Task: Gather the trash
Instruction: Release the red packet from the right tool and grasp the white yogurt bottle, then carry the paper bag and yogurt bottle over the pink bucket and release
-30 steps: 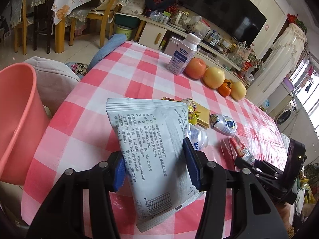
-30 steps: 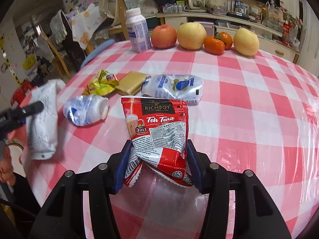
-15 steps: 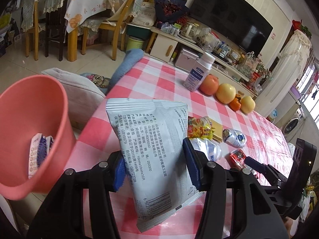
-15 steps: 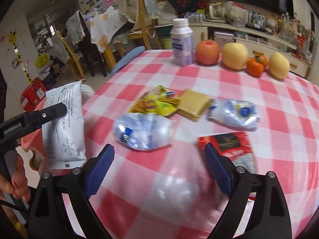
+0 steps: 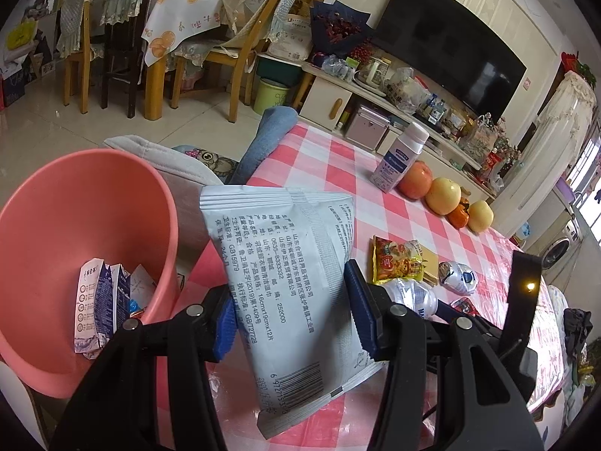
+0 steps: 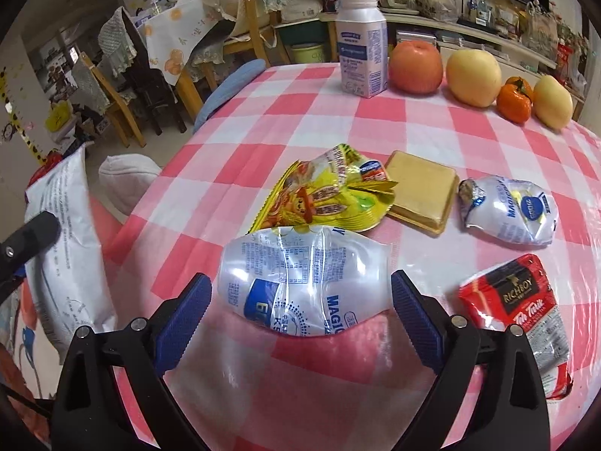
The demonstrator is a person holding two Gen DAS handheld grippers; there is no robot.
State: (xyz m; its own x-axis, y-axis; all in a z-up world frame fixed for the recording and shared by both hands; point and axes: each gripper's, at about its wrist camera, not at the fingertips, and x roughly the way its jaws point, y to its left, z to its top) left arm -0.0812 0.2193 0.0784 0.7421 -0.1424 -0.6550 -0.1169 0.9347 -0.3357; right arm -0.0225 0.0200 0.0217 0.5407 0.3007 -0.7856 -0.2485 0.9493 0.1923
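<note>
**Pink-checked worktop, trash half gathered**

Red-and-white checked cloth under clear plastic covers the worktop (image 6: 432, 120), with a living room behind: dining chairs, a long cabinet and a dark television (image 5: 447, 52).

Off the worktop's left edge stands a pink bin (image 5: 75, 195), holding crushed white-and-blue cartons (image 5: 97, 308) at its bottom. The left gripper (image 5: 293, 312) has its jaws clenched on a grey-white printed pouch (image 5: 285, 282), held upright in the air just right of the bin's rim.

The right gripper (image 6: 300, 312) hangs low over the worktop with its jaws spread wide, a crumpled clear plastic bottle (image 6: 300, 285) lying between them; neither blue pad (image 6: 413, 315) appears to touch it. Just beyond the bottle lies a yellow snack wrapper (image 6: 323, 195), its edge against a flat tan packet (image 6: 420, 191). To the right sit a squashed white-and-blue pack (image 6: 514, 214) and, nearer, a red Teh Tarik sachet (image 6: 526, 312).

At the far edge stand a white drink bottle (image 6: 362, 43), then a red apple (image 6: 415, 67), a yellow apple (image 6: 475, 79), a persimmon (image 6: 514, 101) and another yellow fruit (image 6: 552, 101) in a row.
</note>
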